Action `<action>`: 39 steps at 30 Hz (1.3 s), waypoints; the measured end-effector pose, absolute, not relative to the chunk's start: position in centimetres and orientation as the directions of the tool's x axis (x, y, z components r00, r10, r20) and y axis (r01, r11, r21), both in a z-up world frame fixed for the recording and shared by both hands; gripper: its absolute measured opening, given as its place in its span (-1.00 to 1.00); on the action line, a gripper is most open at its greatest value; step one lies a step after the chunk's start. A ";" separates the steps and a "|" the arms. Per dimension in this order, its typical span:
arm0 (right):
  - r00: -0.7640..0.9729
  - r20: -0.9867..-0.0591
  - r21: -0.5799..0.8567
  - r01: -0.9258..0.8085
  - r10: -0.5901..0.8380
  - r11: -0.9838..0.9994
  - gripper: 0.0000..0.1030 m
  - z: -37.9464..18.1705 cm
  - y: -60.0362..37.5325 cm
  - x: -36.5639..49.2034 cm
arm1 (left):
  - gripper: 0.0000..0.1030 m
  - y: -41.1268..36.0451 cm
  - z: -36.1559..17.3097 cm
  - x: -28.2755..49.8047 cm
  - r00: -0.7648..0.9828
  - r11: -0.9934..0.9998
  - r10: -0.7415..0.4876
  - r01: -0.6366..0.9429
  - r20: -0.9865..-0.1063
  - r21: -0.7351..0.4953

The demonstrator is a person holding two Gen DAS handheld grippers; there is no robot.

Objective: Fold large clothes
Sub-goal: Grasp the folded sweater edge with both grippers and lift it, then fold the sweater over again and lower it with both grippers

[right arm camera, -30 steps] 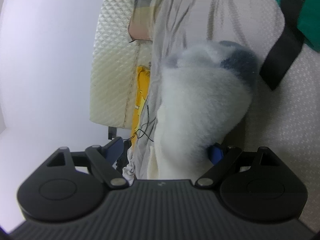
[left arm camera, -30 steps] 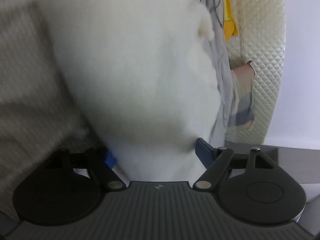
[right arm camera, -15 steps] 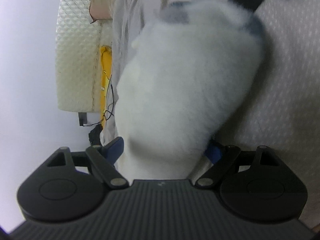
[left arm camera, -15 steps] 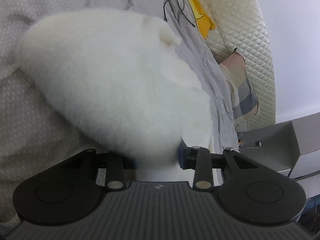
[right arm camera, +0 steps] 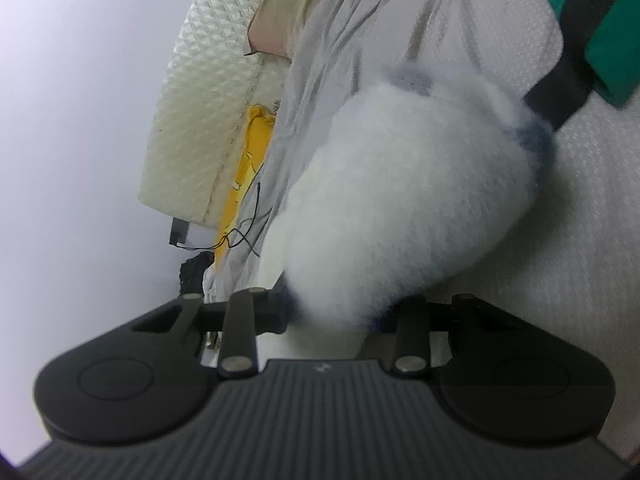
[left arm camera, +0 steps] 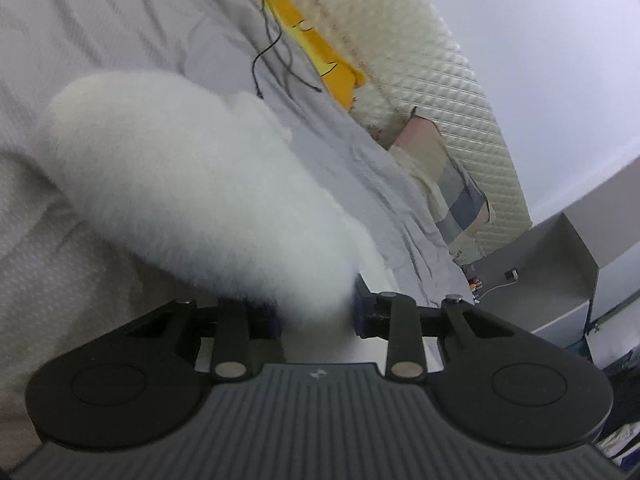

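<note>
A white fluffy fleece garment (left arm camera: 180,184) lies bunched on the bed and reaches down into my left gripper (left arm camera: 318,312). That gripper's jaws are closing, and its blue pads pinch a narrow end of the fleece. In the right wrist view the same garment (right arm camera: 400,200) shows grey-blue patches on its far edge. My right gripper (right arm camera: 334,312) is also closing, with the fleece squeezed between its pads. The fluff hides both pairs of fingertips.
A crumpled grey sheet (left arm camera: 120,20) covers the bed over a white textured bedspread (right arm camera: 580,240). Beside the bed stand a cream quilted headboard (left arm camera: 440,60), a yellow cloth (left arm camera: 320,56), black cords (left arm camera: 276,52) and a plaid pillow (left arm camera: 452,192). A green garment with a black strap (right arm camera: 600,20) lies far right.
Both pairs of jaws have narrowed onto the fleece. The left gripper has risen and rolled, so the bed now slants in its view. The right gripper shifted slightly sideways.
</note>
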State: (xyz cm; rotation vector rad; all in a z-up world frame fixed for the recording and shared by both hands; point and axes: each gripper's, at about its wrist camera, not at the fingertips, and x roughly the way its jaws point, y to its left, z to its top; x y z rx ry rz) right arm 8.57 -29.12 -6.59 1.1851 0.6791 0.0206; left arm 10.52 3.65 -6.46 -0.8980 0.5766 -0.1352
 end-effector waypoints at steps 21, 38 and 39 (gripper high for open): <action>0.856 -0.438 0.834 0.275 0.273 0.478 -0.26 -0.5 -29.0 -1.1 | -0.29 3.4 -2.9 0.9 0.779 0.646 -0.451 -0.053 -0.436 -0.762; 0.837 -0.465 0.822 0.286 0.290 0.492 -0.21 0.8 -29.9 7.0 | -0.27 2.5 0.5 11.6 0.773 0.714 -0.429 -0.027 -0.468 -0.699; 0.834 -0.469 0.820 0.289 0.291 0.494 -0.21 0.7 -30.0 7.7 | -0.27 2.4 0.4 12.5 0.770 0.722 -0.423 -0.032 -0.477 -0.691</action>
